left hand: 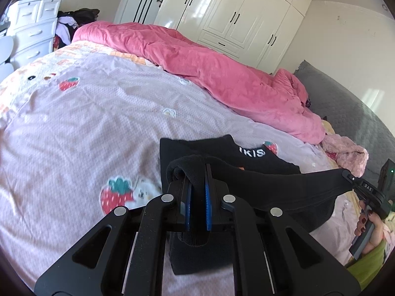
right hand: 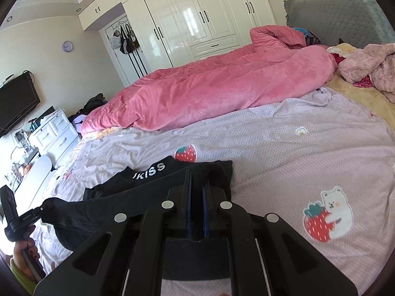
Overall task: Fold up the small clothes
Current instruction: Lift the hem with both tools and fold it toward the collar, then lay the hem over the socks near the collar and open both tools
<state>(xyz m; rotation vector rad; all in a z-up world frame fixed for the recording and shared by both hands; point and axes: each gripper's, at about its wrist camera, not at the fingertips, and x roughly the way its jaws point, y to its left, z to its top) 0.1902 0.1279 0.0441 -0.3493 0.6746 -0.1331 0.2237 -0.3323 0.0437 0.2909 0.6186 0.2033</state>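
Observation:
A small black garment with white lettering on its waistband lies partly on the bed, its near edge lifted and stretched between both grippers. My left gripper is shut on one bunched corner of the cloth. In that same view my right gripper pinches the far corner at the right, a hand around its handle. In the right wrist view my right gripper is shut on the black garment, and the left gripper holds the other end at the left.
A lilac strawberry-print sheet covers the bed. A pink quilt lies heaped along the far side, with a fluffy pink garment and a grey headboard beyond. White wardrobes and white drawers stand behind.

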